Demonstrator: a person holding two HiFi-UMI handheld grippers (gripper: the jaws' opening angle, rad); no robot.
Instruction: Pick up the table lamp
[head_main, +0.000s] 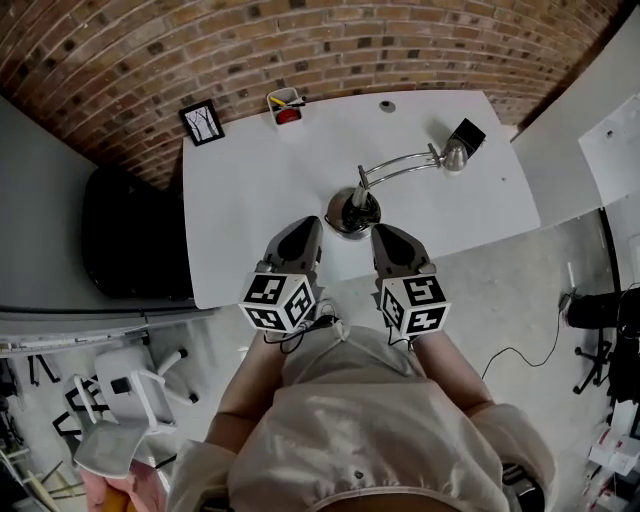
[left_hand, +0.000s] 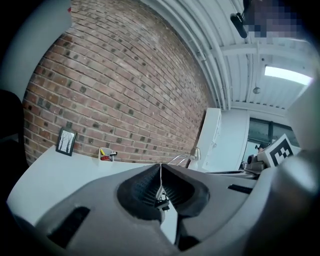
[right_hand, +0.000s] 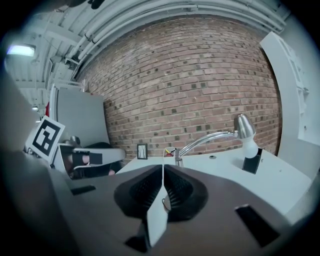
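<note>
The table lamp (head_main: 353, 210) stands untouched on the white table (head_main: 250, 190), its round base down and its curved chrome arm reaching away to the head on the right. Nothing of the pickup is done yet. Just in front of the lamp's base, one to each side of it, are the left gripper (head_main: 306, 228) and the right gripper (head_main: 386, 236), each with its jaws clenched together on nothing. I judge this to be the approach: the jaws have yet to open, close on the lamp and lift it. Well behind the lamp, a pen cup (head_main: 287, 108) and a picture frame (head_main: 203, 122) sit by the brick wall (head_main: 300, 40).
</note>
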